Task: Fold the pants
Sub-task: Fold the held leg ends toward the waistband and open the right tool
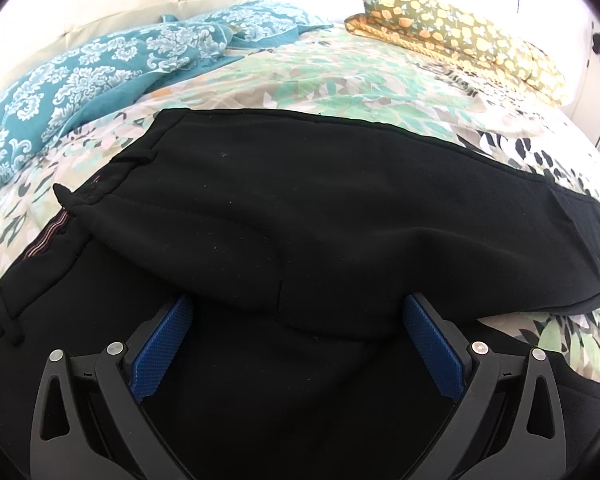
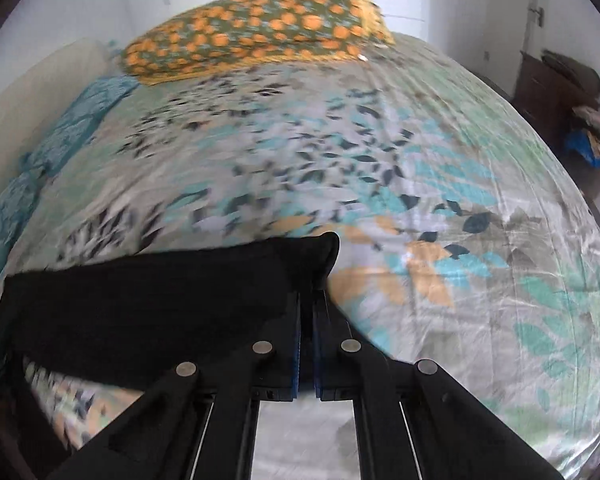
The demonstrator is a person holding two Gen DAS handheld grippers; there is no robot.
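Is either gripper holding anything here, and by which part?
The right gripper is shut on the black pants at a leg end. The left gripper is open, holding nothing.

Bright daylight, washed-out top edges, fisheye bending, right view perhaps motion-blurred
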